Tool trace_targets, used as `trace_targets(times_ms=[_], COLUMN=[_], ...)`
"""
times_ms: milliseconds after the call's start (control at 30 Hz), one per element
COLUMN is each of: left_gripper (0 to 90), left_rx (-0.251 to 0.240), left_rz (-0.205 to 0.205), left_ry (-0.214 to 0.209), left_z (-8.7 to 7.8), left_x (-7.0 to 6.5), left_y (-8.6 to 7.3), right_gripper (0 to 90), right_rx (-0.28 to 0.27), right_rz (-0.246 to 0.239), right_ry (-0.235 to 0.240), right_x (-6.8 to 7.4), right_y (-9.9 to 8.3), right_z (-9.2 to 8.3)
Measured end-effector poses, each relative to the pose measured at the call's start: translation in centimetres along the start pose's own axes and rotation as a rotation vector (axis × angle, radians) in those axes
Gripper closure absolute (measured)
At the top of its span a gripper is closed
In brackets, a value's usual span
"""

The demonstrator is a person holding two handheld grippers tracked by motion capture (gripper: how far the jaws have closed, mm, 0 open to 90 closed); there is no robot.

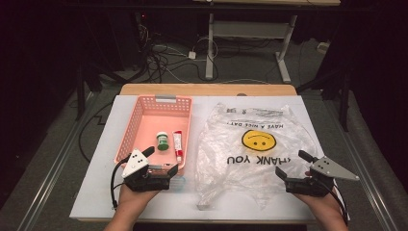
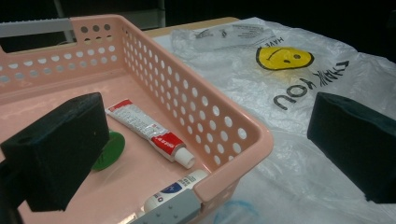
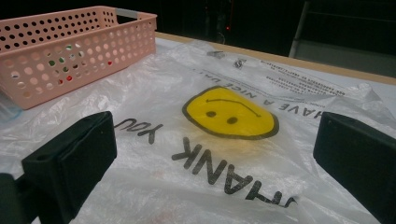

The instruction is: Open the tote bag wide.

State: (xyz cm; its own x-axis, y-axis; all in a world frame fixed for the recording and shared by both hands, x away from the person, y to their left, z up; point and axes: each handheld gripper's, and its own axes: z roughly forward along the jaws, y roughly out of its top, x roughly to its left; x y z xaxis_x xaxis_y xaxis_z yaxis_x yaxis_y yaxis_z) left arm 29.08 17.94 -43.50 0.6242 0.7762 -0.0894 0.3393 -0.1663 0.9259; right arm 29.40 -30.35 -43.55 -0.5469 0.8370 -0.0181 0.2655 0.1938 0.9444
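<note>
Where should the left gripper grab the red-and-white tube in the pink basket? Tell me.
Grip the red-and-white tube across its flat middle, coming straight down from above. It lies flat on the floor of the pink basket, and the walls block any side approach. The green-lidded jar sits beside it.

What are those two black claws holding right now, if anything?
Nothing. The left gripper stands open at the pink basket's near end, and the right gripper stands open over the plastic bag.
</note>
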Motion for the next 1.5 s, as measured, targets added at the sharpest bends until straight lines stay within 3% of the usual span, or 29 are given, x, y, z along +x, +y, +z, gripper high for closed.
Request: trace_targets(times_ms=[500, 833, 967, 1067, 1167, 1267, 1500], left_gripper=[0.0, 0.0, 0.0, 0.0, 0.0, 0.0, 0.0], left_rx=[0.001, 0.019, 0.049, 0.055, 0.088, 0.118, 0.107], left_rz=[-0.003, 0.019, 0.041, 0.027, 0.028, 0.048, 0.054], left_ry=[-0.010, -0.006, 0.020, 0.019, 0.020, 0.019, -0.006], left_z=[0.0, 0.1, 0.2, 0.4, 0.6, 0.7, 0.4], left_x=[-0.1, -0.2, -0.3, -0.2, -0.2, -0.3, -0.5], left_y=[0.1, 0.2, 0.6, 0.9, 1.1, 1.0, 0.6], right_gripper=[0.1, 0.2, 0.4, 1.2, 2.0, 2.3, 10.0], right_rx=[-0.003, 0.008, 0.015, 0.022, 0.071, 0.086, 0.113], right_rz=[-0.016, -0.004, 0.008, 0.019, -0.003, 0.009, 0.055], right_ry=[0.002, -0.007, -0.030, -0.036, -0.059, -0.068, -0.132], right_x=[0.3, -0.2, -0.6, -0.8, -1.4, -1.9, -3.7], right_y=[0.3, 0.5, 0.6, 0.7, 0.7, 0.5, -1.0], right_z=[-0.2, -0.5, -1.0, -1.2, -1.5, -1.8, -3.5])
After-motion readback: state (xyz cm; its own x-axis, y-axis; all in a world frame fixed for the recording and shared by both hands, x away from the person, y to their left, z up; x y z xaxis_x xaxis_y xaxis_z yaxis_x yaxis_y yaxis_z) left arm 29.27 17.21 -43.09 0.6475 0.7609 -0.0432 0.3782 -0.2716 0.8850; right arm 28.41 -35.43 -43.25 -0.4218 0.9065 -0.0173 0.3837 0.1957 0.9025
